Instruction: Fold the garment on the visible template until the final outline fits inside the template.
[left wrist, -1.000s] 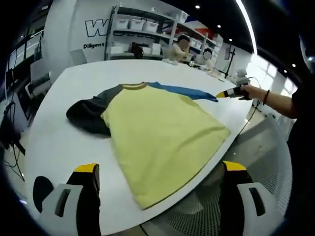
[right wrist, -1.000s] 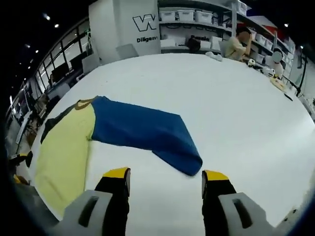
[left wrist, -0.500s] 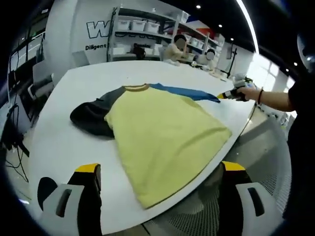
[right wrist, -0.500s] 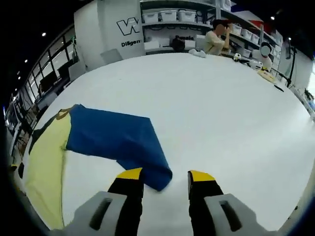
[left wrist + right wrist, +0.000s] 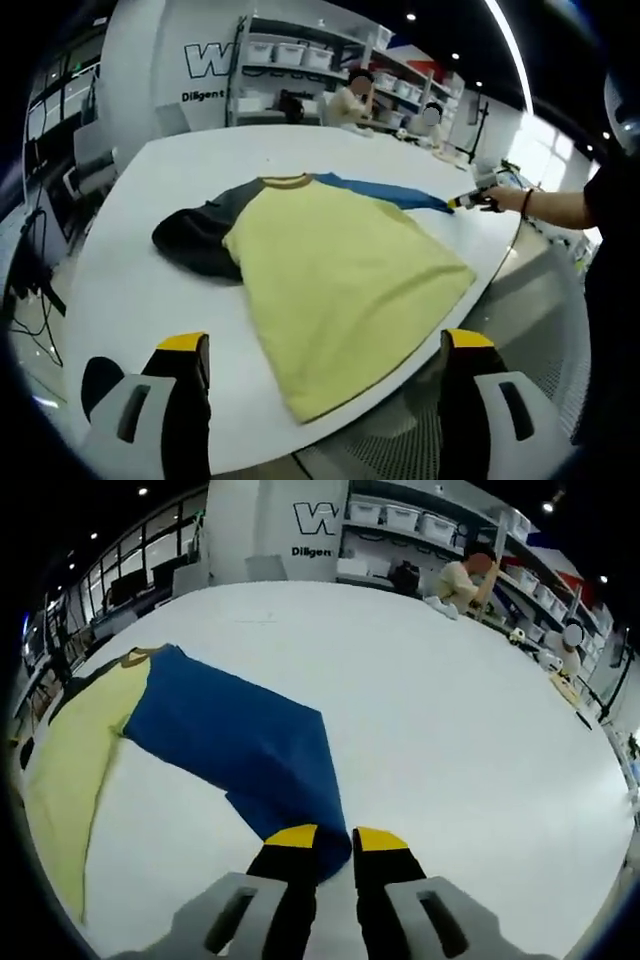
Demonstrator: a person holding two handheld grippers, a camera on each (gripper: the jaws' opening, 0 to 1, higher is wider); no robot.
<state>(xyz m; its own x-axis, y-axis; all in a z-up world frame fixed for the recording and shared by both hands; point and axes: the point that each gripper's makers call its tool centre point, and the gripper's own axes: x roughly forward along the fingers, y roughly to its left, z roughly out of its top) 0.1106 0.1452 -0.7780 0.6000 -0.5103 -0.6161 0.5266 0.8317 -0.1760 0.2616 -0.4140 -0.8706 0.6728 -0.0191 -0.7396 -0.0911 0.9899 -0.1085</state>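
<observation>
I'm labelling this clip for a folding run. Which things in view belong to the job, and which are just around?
Belongs to the job:
- shirt, yellow body, blue sleeve, dark sleeve
- right gripper, jaws closed on the blue sleeve's end
- left gripper, jaws apart
- white table

Just around:
- shelves with bins
- seated people

Yellow-bodied garment [image 5: 340, 270] lies flat on the white table [image 5: 130, 290], dark and blue sleeves spread.
</observation>
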